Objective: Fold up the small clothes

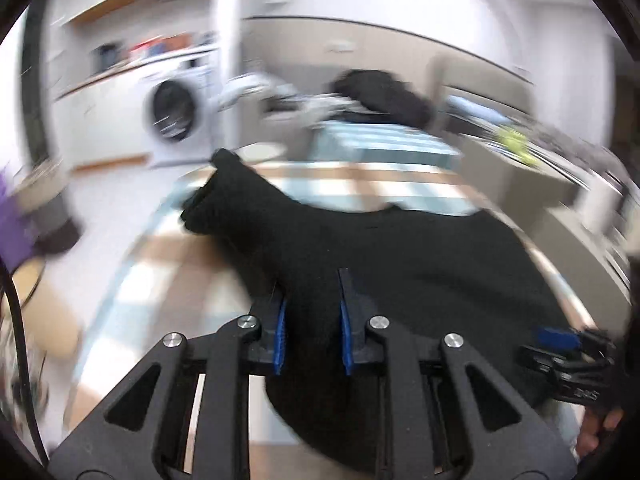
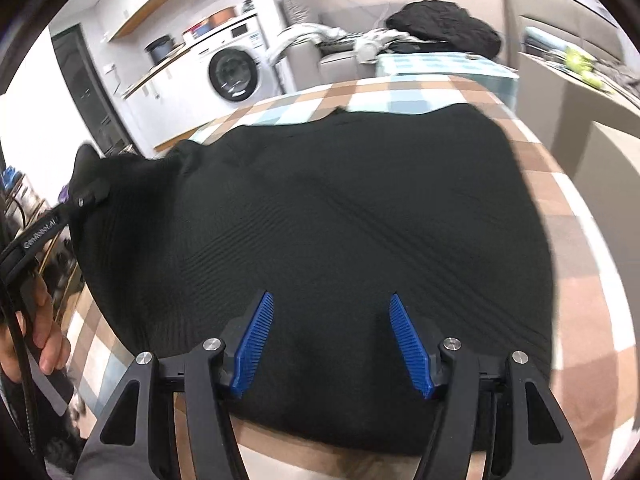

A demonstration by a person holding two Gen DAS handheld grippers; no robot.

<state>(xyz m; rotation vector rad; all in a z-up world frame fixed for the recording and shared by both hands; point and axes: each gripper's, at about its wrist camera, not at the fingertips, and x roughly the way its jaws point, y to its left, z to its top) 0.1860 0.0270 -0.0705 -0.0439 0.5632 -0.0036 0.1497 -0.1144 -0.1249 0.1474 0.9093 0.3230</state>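
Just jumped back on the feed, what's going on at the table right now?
A person is folding a black sweater on the checked tablecloth. The left gripper is shut on a bunch of the sweater, which is raised at that side. The right gripper hangs open above the sweater's near edge, gripping nothing. More clothes are piled at the far end.

A home is showing here — a lived-in laundry corner opening onto a living space. A white front-loading washing machine (image 2: 234, 74) is standing under a worktop carrying pots and basins (image 2: 208, 24), with a wooden shelf (image 2: 138, 20) hanging above. A checked cloth (image 2: 576, 280) is covering the table — brown, white and pale blue squares. Behind it, a heap of clothes (image 2: 444, 26) is lying over a pale sofa (image 2: 340, 60), and beige wall panels are running along the back.
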